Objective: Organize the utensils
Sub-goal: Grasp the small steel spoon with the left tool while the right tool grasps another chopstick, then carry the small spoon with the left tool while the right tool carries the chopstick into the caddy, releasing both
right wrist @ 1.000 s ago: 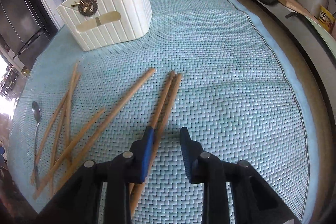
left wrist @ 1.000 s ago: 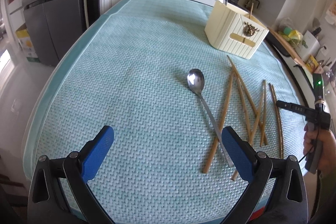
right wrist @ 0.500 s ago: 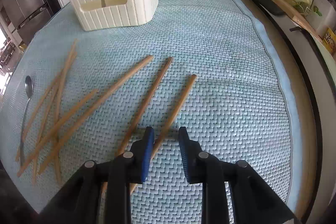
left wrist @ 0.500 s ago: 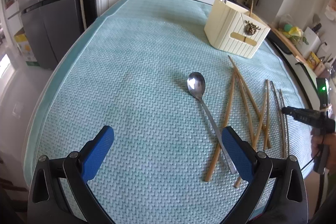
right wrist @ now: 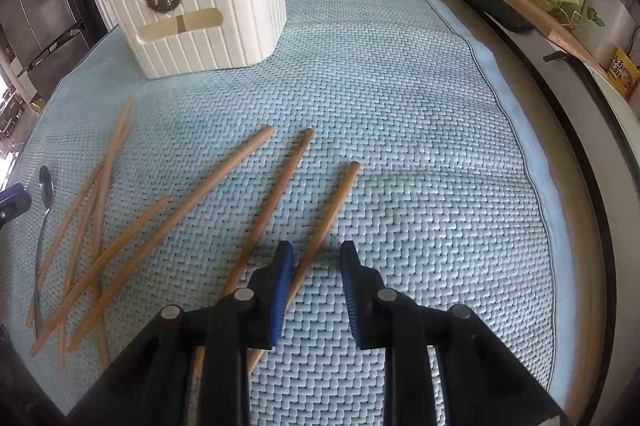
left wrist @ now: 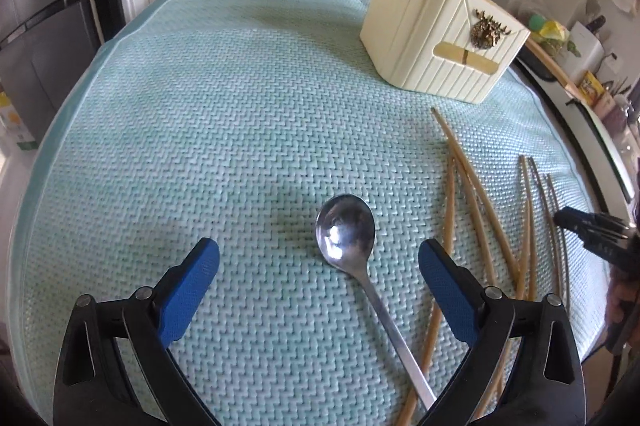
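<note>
The mat (left wrist: pixel 224 130) is pale teal with a woven herringbone pattern. The spoon (left wrist: pixel 346 232) is shiny silver — the chopsticks (right wrist: pixel 208 186) light tan wood. The ribbed holder (right wrist: pixel 224 10) is cream with a gold emblem. Both grippers are black, with blue pads (left wrist: pixel 188 290).

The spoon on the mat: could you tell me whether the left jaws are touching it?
Apart. The left wrist view shows the spoon lying between the closing left jaws, with bare mat between its bowl and each blue pad.
</note>
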### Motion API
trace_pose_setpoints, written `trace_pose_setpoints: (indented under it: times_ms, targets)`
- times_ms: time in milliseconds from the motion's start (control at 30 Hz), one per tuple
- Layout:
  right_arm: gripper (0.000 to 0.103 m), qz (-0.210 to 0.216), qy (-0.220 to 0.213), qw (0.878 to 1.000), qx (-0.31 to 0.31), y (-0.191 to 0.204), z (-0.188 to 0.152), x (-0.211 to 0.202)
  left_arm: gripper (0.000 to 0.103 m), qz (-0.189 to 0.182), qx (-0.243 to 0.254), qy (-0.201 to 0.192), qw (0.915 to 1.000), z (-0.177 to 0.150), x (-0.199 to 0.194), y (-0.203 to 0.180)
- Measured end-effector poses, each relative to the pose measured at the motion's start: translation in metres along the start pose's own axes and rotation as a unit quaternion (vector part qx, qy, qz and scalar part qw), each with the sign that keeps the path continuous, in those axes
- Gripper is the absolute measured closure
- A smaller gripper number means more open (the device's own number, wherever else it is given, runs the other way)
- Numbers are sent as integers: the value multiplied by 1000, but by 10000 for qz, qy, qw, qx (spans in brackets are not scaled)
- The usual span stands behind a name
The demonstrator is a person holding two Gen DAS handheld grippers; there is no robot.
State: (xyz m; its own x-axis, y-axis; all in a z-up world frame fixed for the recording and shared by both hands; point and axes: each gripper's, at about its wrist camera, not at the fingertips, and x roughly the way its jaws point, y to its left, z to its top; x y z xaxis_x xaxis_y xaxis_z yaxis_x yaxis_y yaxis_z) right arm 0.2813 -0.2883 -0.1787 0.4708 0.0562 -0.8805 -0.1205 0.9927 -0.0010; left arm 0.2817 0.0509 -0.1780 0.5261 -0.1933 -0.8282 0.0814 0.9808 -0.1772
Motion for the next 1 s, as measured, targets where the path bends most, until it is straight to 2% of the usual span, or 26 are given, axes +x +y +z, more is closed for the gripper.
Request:
trace_pose_setpoints:
  times_ms: [33, 100, 167, 200, 267, 333, 400, 433, 567, 767, 833, 933, 1000]
  targets:
    - [80, 29, 12, 10000, 17, -1, -2, -1, 17, -11, 31, 73, 10000, 1, 6, -2]
    - [79, 52, 19, 10000, 35, -3, -6, -2, 18, 107, 213, -16, 9997, 2, 9, -8]
    - [79, 70, 10, 10000, 46, -5, -11, -5, 28, 67, 395, 6, 9992, 2, 10, -15]
    - [80, 95, 6, 9999, 58, -5, -13, -7, 35, 75, 477, -15, 9988, 1, 10, -18]
    - [79, 171, 3, 9998, 117, -8, -16, -9, 67, 107, 654, -38, 9978, -1, 8, -23]
    - [79, 279, 15, 9994, 197, -13, -18, -11, 70, 21, 662, -16, 9978, -1, 7, -24]
    - [79, 435, 66, 9985, 327, -29, -14, -8, 78, -129, 533, -7, 9985, 1, 5, -21]
    - [79, 528, 109, 9977, 404, -35, -10, -6, 97, -211, 482, -2, 9986, 2, 4, -19]
    - [79, 763, 353, 9947, 585, -49, 4, 1, 100, -256, 445, -20, 9987, 7, -1, -17]
    - [79, 597, 537, 9954, 527, -55, 37, 16, 101, -353, 475, -51, 9982, 12, 0, -16]
    - [93, 386, 582, 9967, 405, -49, 46, 21, 101, -358, 483, -127, 9981, 11, -6, -15]
    - [95, 430, 573, 9962, 490, -49, 52, 25, 101, -386, 404, -214, 9982, 14, -15, -10]
    - [97, 603, 516, 9947, 648, -54, 56, 24, 101, -408, 367, -314, 9980, 18, -25, -7]
